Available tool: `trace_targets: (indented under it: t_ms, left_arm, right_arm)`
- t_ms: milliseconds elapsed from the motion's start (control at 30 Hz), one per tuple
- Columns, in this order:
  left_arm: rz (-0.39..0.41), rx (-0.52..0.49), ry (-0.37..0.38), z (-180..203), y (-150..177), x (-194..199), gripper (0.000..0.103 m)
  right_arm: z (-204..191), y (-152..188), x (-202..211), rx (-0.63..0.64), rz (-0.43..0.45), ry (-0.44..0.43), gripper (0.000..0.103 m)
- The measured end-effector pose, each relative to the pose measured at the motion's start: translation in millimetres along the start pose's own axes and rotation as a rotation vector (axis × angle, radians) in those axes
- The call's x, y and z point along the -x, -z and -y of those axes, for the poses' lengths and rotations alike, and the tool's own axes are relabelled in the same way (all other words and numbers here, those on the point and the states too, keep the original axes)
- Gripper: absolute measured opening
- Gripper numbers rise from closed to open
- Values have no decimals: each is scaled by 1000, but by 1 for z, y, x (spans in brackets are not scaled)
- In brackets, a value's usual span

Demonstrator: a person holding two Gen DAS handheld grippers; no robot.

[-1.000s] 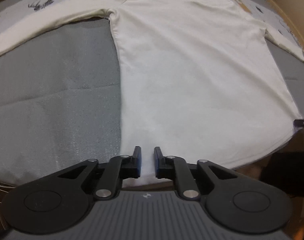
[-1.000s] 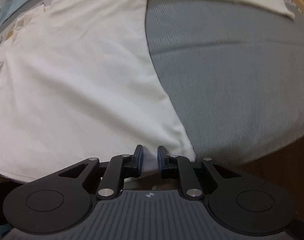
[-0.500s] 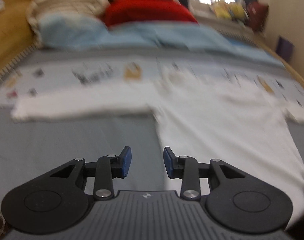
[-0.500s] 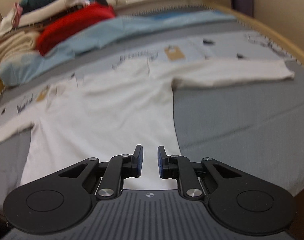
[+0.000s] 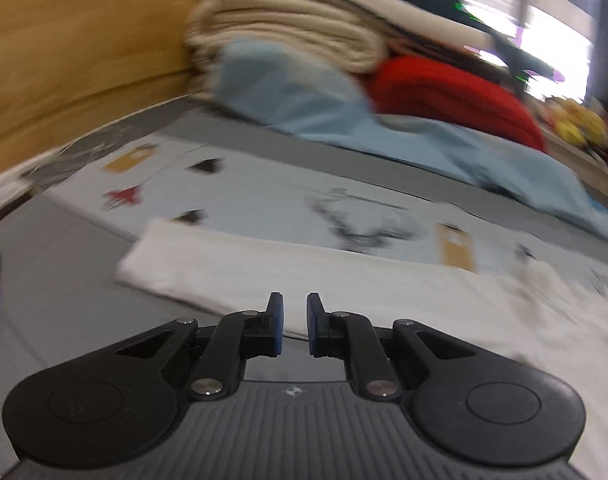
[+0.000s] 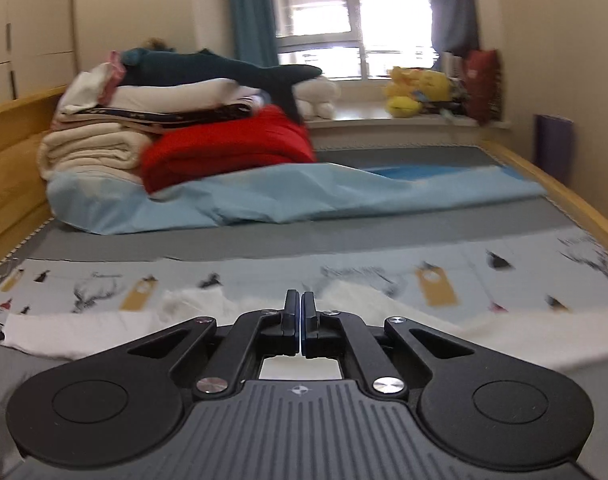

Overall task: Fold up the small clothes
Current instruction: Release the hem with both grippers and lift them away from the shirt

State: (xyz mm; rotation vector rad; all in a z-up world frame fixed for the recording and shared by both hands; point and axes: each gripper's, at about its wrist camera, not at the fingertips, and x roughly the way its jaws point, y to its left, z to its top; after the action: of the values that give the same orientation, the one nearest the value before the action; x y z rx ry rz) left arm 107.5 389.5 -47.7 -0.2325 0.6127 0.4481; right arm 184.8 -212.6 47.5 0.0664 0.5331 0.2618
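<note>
A white long-sleeved shirt lies flat on the grey bed. In the left wrist view its left sleeve stretches across the frame, and my left gripper hangs open and empty over the sleeve's near edge. In the right wrist view the shirt spreads to both sides behind my right gripper, whose jaws are closed together with nothing visible between them. The shirt's body is mostly hidden behind both grippers.
A patterned pale sheet lies under the shirt's top. A light blue cover, a red blanket and stacked folded bedding fill the bed's far end. Wooden bed frame on the left, rail on the right.
Both grippers lifted and tilted up from the shirt's hem toward the head of the bed. The left swung toward the left sleeve. The right gripper's jaws have closed.
</note>
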Motion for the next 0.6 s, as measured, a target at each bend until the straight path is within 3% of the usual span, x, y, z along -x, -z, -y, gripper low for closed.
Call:
trace_targets:
  t_ms: [200,300,467,600]
  left_arm:
    - [6,53,-107,-65,0,-34,15]
    - [5,113,-146,-90,0,-48,26]
    - [-5,213,-202,-119,-4,-81,41]
    - [-66,237,-224,-123,-4,-112,43]
  right_arm:
    - [-29,13,-85,52,-74,-68,1]
    - [-37,36,-117,32,-192,-71,1]
    - [-53,38,-134,44,-226,-109,2]
    - [-56,43,-143,25,-264,-120,2]
